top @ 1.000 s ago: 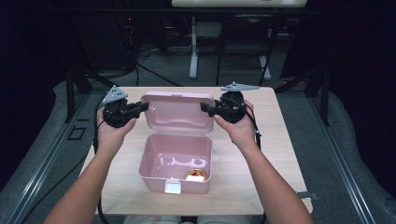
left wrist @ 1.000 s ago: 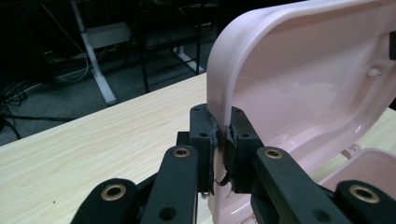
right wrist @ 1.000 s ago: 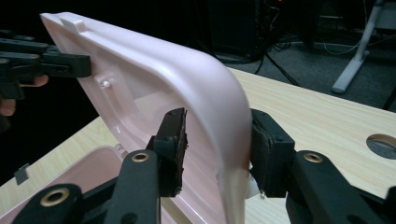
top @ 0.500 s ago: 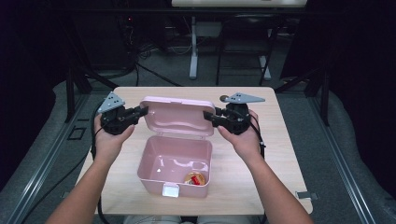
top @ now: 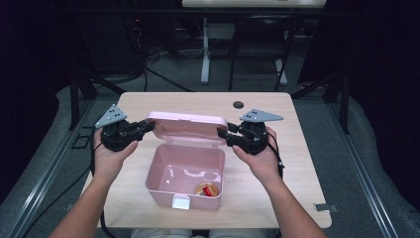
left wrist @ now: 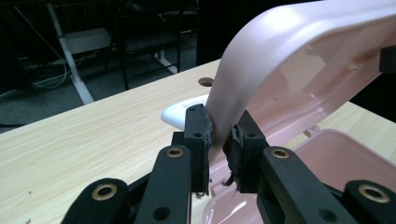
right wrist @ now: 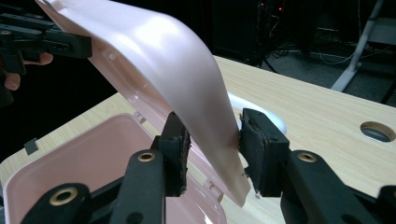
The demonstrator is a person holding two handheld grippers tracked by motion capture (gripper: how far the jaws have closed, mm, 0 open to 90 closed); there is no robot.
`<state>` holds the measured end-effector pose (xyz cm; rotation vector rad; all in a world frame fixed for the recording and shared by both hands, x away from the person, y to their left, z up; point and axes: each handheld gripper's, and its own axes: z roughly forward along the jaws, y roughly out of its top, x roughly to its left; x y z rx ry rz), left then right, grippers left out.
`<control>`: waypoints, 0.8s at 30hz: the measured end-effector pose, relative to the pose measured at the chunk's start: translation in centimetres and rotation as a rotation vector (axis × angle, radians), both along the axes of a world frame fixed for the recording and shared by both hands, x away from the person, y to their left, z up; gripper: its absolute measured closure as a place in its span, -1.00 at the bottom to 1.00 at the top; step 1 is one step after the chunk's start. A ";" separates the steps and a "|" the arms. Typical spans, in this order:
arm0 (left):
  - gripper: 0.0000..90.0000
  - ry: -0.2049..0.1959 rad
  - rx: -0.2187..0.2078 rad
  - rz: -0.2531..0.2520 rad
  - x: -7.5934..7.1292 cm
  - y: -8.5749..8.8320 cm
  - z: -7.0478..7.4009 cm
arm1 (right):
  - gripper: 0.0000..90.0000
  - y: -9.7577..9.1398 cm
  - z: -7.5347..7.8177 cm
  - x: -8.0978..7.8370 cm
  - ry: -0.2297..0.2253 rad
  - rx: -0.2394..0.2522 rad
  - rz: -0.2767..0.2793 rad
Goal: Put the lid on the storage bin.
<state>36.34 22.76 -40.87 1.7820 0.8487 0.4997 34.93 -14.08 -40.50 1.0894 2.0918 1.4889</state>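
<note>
Left claw (left wrist: 218,140) stood nearly together, its pads on either side of the lid's (top: 185,126) left edge; its jaws had just been opening slightly, yet the rim sat pinched between them. Right claw (right wrist: 212,144) was set wider around the lid's right corner, one pad touching the rim, the other just beside it. Lid stood tilted up over the open pink box (top: 185,171) on the worktop (top: 292,163), hinged at the far side.
</note>
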 end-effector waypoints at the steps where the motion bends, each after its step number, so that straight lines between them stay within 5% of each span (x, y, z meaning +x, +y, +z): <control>1: 0.74 0.004 0.000 0.001 -0.1 0.1 -0.1 | 0.38 -0.1 -0.2 -0.1 0.000 -0.001 -0.002; 7: 0.75 0.029 -0.001 -0.008 -0.2 0.3 -1.0 | 0.39 -0.4 -1.2 -0.2 0.029 0.017 -0.012; 24: 0.74 0.048 0.019 -0.012 -0.7 0.3 -2.8 | 0.43 0.1 -3.3 -0.2 0.069 -0.049 -0.028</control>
